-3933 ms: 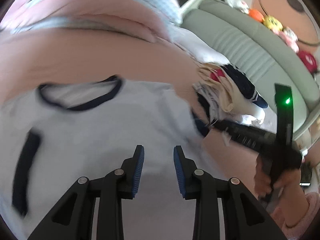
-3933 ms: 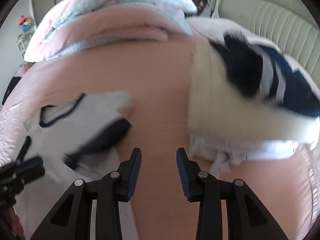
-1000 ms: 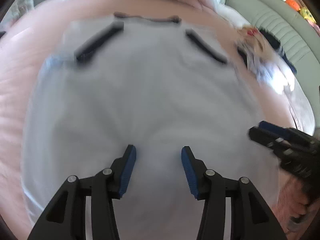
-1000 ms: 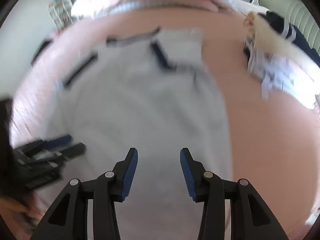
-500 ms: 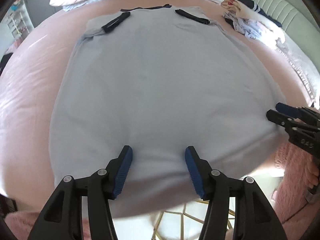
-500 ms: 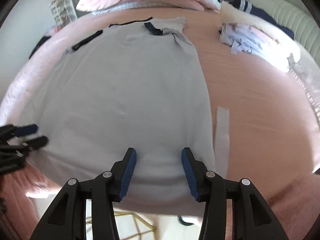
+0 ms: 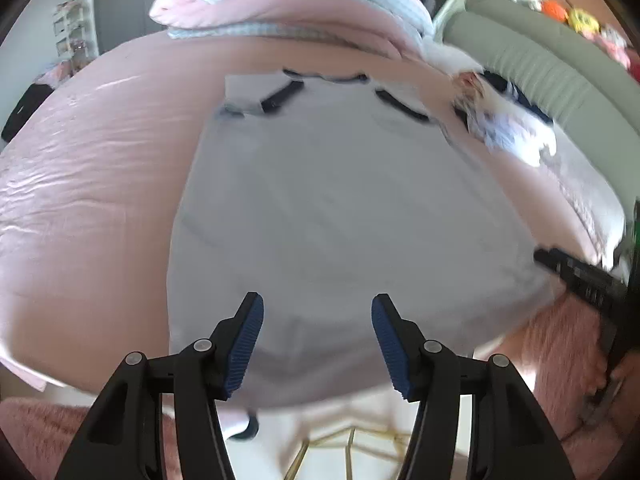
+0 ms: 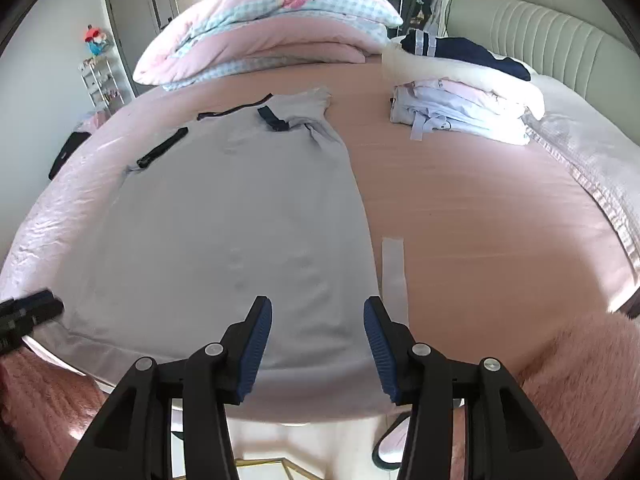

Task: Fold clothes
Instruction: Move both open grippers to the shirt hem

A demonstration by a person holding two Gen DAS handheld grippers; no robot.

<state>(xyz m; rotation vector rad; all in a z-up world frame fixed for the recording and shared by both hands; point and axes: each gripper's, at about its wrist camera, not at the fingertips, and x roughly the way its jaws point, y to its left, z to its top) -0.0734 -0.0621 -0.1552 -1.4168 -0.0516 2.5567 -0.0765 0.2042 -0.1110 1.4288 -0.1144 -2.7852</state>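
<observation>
A pale grey T-shirt (image 8: pixel 240 216) with navy collar and sleeve trim lies spread flat on the pink bed (image 8: pixel 480 216), collar at the far end. Its hem reaches the bed's near edge. My right gripper (image 8: pixel 318 306) hangs open over the hem at the shirt's right side, with nothing between its pads. My left gripper (image 7: pixel 317 304) is open above the hem (image 7: pixel 320 344) toward the left side, its pads clear of the cloth. Each gripper shows at the edge of the other view: the right gripper (image 7: pixel 568 270) and the left gripper (image 8: pixel 28 312).
A stack of folded clothes (image 8: pixel 460 112) sits at the far right of the bed, by a grey padded headboard (image 8: pixel 540 20). A rolled pink and blue quilt (image 8: pixel 272 28) lies at the back. A white strip (image 8: pixel 394 268) lies right of the shirt. Fluffy pink sleeves (image 8: pixel 580 380) frame the near edge.
Both grippers have drawn back toward the bed's near edge, so the whole shirt now shows lying flat. The left jaws stand slightly wider than a second ago.
</observation>
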